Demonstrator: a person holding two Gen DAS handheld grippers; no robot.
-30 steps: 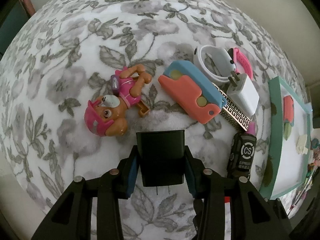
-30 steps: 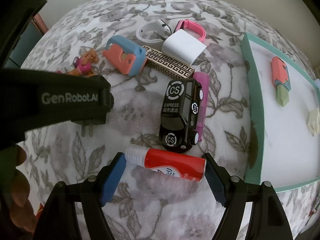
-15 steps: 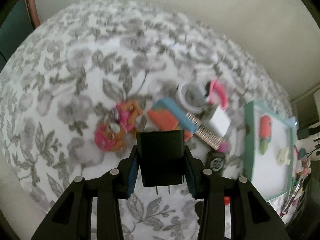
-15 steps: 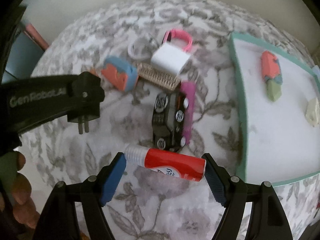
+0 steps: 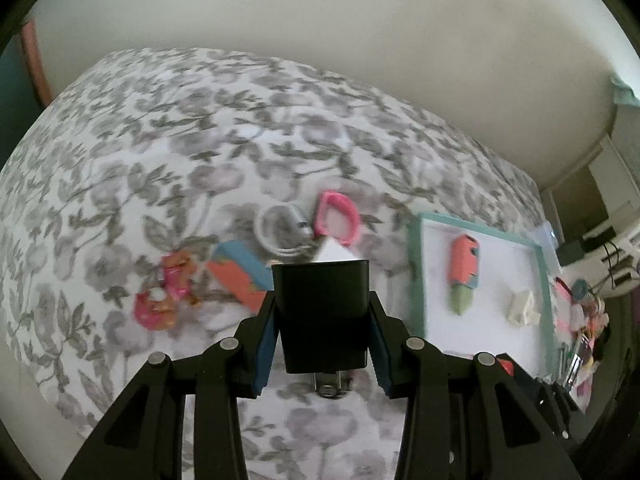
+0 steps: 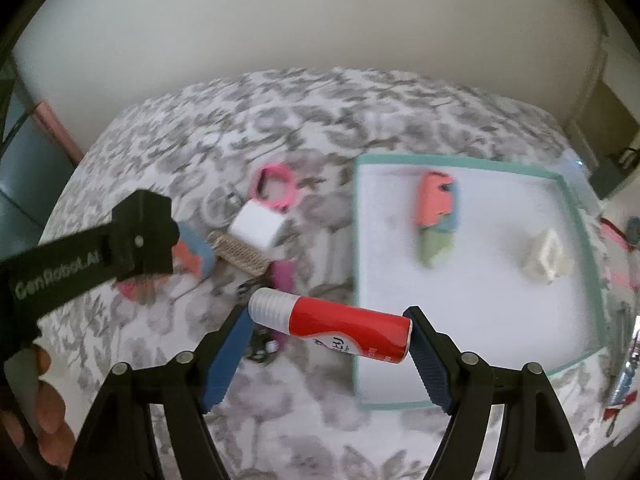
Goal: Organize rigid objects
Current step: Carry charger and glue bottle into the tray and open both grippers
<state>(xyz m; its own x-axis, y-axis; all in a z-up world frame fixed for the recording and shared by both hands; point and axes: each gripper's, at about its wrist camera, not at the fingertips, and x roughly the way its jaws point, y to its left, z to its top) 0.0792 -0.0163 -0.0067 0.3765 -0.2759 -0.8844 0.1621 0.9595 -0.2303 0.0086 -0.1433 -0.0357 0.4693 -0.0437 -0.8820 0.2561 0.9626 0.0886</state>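
My left gripper point(image 5: 323, 320) is shut on a black plug adapter point(image 5: 322, 312) and holds it high above the flowered bedspread. It also shows in the right wrist view point(image 6: 140, 236) at the left. My right gripper point(image 6: 330, 332) is shut on a red glue bottle with a white cap point(image 6: 332, 325), lifted next to the left edge of the teal-rimmed white tray point(image 6: 576, 236). The tray holds an orange, blue and green toy point(image 6: 434, 216) and a small cream piece point(image 6: 548, 256). The tray also shows in the left wrist view point(image 5: 416, 264).
On the bedspread left of the tray lie a white charger point(image 6: 258, 226), a pink band point(image 6: 276, 186), a white ring point(image 5: 280, 230), a patterned bar point(image 6: 240, 256), an orange and blue toy point(image 5: 240, 276), a magenta stick point(image 6: 282, 276) and a puppy figure point(image 5: 164, 300). Clutter lies beyond the tray point(image 5: 580, 312).
Both grippers have risen well above the bedspread with their objects and shifted right, toward the tray. The objects below look smaller and blurred.
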